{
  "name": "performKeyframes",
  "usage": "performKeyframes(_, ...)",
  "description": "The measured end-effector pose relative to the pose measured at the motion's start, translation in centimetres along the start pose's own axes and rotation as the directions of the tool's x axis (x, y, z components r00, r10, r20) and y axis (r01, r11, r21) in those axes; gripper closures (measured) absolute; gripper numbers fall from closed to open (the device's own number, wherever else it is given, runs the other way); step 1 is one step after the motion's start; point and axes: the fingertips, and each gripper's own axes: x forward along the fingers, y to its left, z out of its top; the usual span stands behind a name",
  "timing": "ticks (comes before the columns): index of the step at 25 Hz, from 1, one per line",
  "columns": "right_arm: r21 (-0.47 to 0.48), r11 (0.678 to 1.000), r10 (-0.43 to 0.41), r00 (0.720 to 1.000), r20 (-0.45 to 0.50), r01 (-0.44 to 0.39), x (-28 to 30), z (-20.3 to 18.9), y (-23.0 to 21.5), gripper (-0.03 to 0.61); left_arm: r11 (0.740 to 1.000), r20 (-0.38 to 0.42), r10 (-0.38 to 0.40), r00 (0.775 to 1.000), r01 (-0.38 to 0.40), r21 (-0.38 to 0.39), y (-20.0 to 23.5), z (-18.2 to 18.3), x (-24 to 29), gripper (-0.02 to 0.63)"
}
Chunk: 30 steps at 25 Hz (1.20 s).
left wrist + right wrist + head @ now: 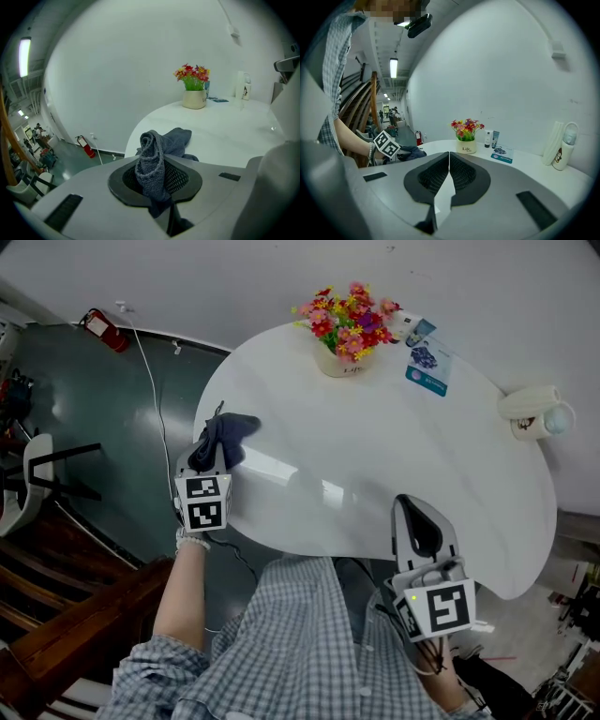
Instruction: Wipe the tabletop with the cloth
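Grey-blue knitted cloth (pixel 152 161) — left gripper (pixel 212 460) is clenching it over the white table (pixel 375 446) edge | right gripper (pixel 419 526) is hovering nearside, jaws pressed together, empty.

Dark grey cloth (pixel 225 435) bunched, at white tabletop's (pixel 375 460) left edge

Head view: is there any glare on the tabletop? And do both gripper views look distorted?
Head view: two bright glare patches on the glossy tabletop, one just beside the cloth; otherwise sharp. Left gripper view: strong fisheye bending, black corners, cloth in focus. Right gripper view: the same fisheye bending and black corners.
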Motion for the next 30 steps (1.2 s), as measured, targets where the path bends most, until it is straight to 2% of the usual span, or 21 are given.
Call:
performKeyframes(5, 0.007, 1.000, -0.022, 1.000, 0.001, 0.022, -0.9, -0.3, -1.2, 0.568, 0.999, 0.009, -0.010, 1.000, 0.011, -0.037, -2.0, 1.1, 0.8, 0.554)
performKeyframes(8, 0.012, 0.999, -0.038, 0.999, 0.001, 0.038, -1.5, -0.5, -2.0, 0.568, 0.999, 0.020, -0.042, 0.999, 0.042, -0.029, -3.9, 2.1, 1.1, 0.554)
performKeyframes(16, 0.026, 0.997, -0.078, 0.997, -0.002, 0.078, -3.1, -1.1, -4.1, 0.568, 0.987, 0.042, -0.148, 0.988, 0.145, 0.070, -11.3, 5.2, 2.2, 0.554)
performKeyframes(24, 0.047, 0.992, -0.115, 0.993, -0.007, 0.116, -4.7, -2.0, -6.8, 0.568, 0.955, 0.051, -0.261, 0.964, 0.250, 0.160, -20.4, 8.2, 2.9, 0.554)
performKeyframes(30, 0.062, 0.988, -0.141, 0.990, -0.015, 0.141, -6.0, -2.9, -8.9, 0.568, 0.927, 0.020, -0.323, 0.946, 0.313, 0.206, -26.0, 9.7, 3.2, 0.554)
